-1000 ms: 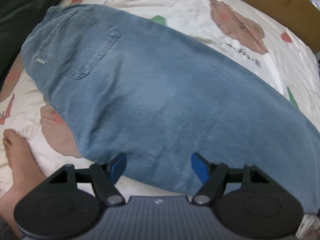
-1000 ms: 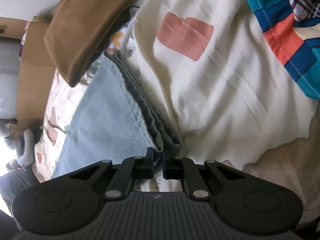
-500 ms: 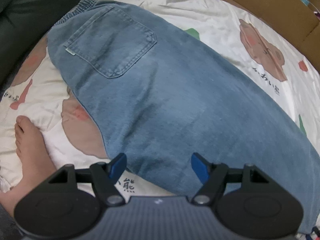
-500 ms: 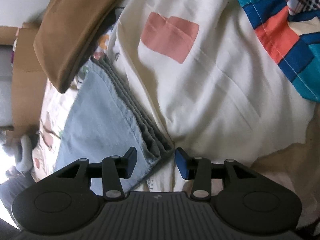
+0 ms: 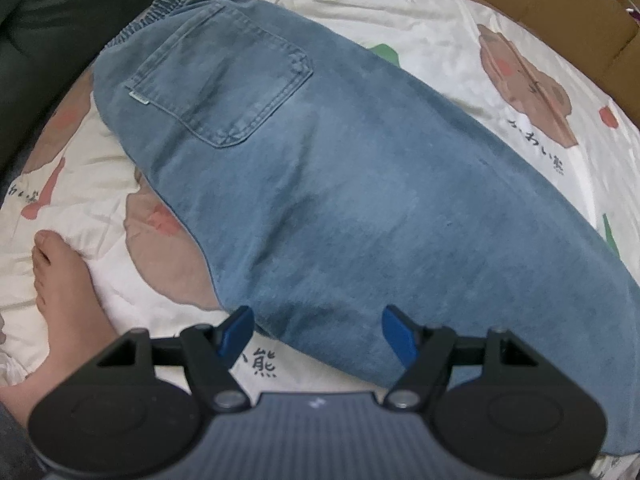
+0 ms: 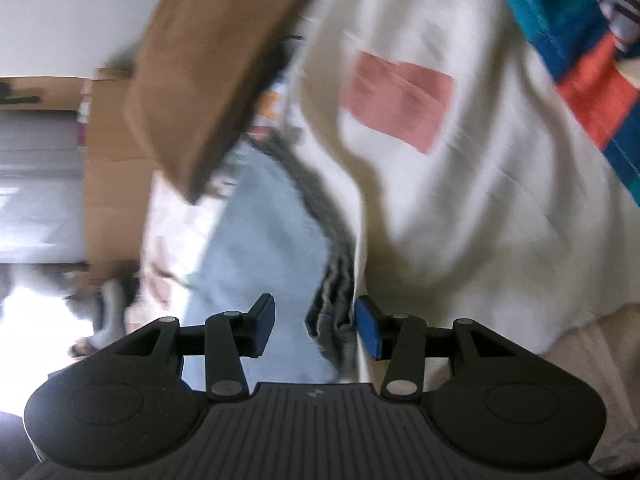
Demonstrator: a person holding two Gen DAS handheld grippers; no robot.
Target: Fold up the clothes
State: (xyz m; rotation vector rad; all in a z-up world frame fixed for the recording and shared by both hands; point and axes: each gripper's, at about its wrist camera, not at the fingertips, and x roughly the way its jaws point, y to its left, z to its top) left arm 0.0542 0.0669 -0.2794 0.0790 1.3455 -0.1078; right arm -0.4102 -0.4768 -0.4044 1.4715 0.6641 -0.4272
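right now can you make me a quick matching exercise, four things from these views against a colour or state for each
Things:
1. jeans
2. left gripper
3. foot
4. box

Colour or state:
A. brown
B. bare, on the printed sheet
C. blue, lying flat with a back pocket up
D. open, holding nothing

Pairs: 1-C, 2-D, 3-B, 4-A

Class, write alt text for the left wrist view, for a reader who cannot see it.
Folded blue jeans lie flat on a bear-print sheet, back pocket facing up. The open left gripper hovers at their near edge, a bare foot at left.
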